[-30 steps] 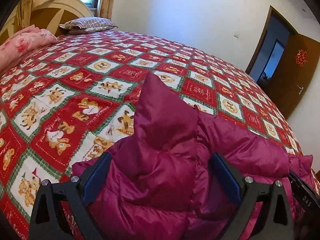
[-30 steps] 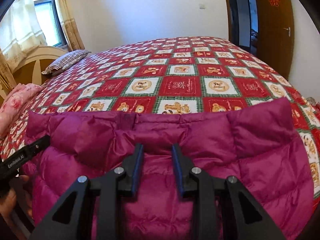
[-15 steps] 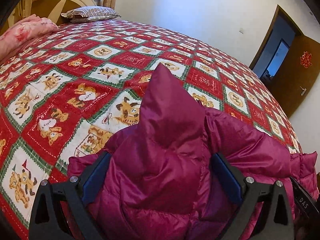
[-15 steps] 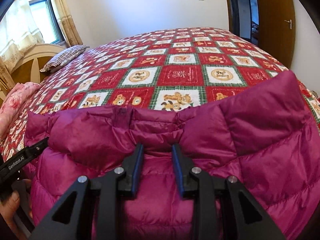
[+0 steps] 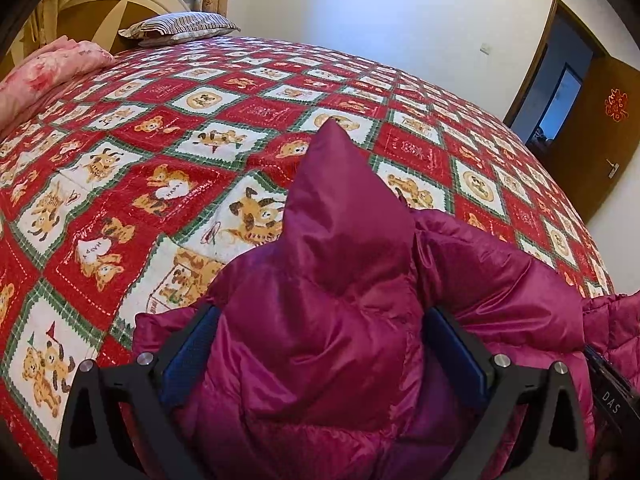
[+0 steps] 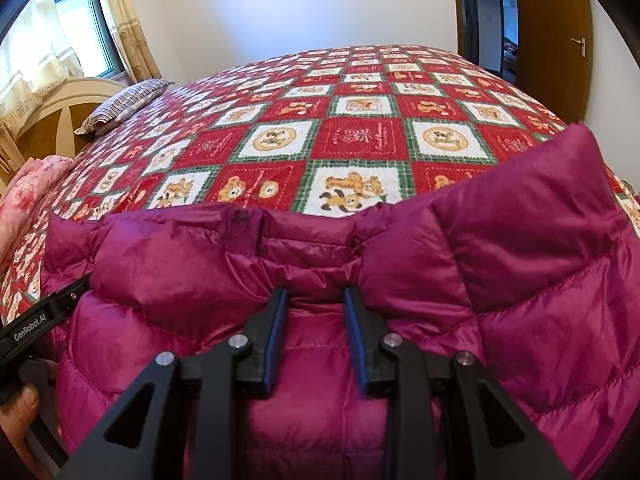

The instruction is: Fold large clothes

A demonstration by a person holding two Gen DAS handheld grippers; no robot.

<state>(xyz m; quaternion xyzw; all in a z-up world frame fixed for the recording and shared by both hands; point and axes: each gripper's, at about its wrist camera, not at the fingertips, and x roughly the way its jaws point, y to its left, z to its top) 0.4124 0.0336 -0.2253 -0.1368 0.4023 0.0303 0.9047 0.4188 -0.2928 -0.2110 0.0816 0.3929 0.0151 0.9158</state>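
A magenta puffer jacket (image 5: 344, 304) lies at the near edge of a bed with a red bear-patterned quilt (image 5: 192, 152). My left gripper (image 5: 320, 344) holds a thick bunch of the jacket between its wide-set blue pads; a peak of fabric stands up above it. In the right wrist view the jacket (image 6: 520, 264) fills the lower half. My right gripper (image 6: 316, 300) is shut on a fold of it near the upper edge. The left gripper's body (image 6: 36, 328) shows at the left there.
A striped pillow (image 5: 180, 28) and a pink floral blanket (image 5: 44, 72) lie by the headboard at the far left. A brown door (image 5: 600, 128) stands open at the right. The quilt (image 6: 360, 128) stretches beyond the jacket.
Both grippers have lifted and carried the jacket's edge forward over the bed. The fabric peak and the right corner stand higher in view. The grips have not changed.
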